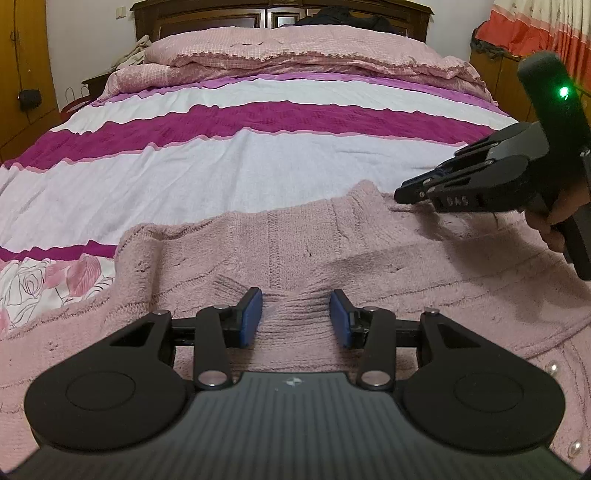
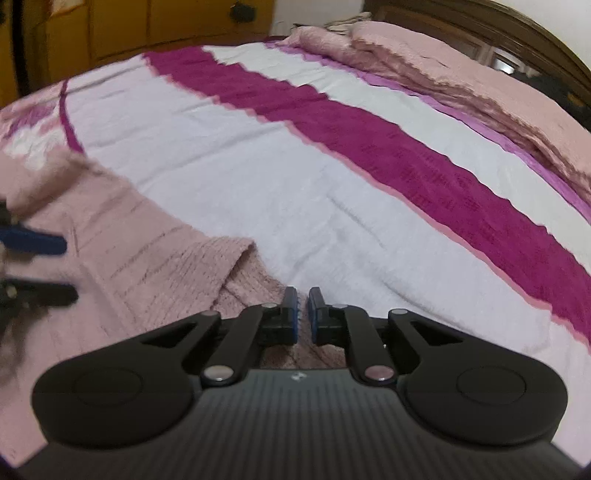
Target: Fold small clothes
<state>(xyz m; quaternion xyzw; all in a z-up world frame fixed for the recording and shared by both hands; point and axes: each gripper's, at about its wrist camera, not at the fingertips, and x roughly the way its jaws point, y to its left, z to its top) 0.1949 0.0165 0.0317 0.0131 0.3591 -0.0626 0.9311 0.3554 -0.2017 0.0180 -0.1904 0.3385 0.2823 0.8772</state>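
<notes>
A pink knitted cardigan (image 1: 369,258) with pearl buttons lies spread on the bed. My left gripper (image 1: 296,317) is open, its blue pads on either side of a ribbed cuff or hem of the cardigan, low over the knit. My right gripper (image 1: 406,194) shows at the right of the left wrist view, just above the cardigan's far edge. In the right wrist view the right gripper (image 2: 303,314) has its jaws nearly together with a thin gap and nothing visibly between them, above the cardigan (image 2: 129,251). The left gripper's fingers (image 2: 33,240) show at the left edge.
The bed has a striped magenta and white bedspread (image 1: 258,166) and a pink quilt (image 1: 295,55) folded at the wooden headboard (image 1: 207,14). Wooden cabinets (image 2: 147,26) stand beside the bed. An orange curtain (image 1: 535,26) hangs at the right.
</notes>
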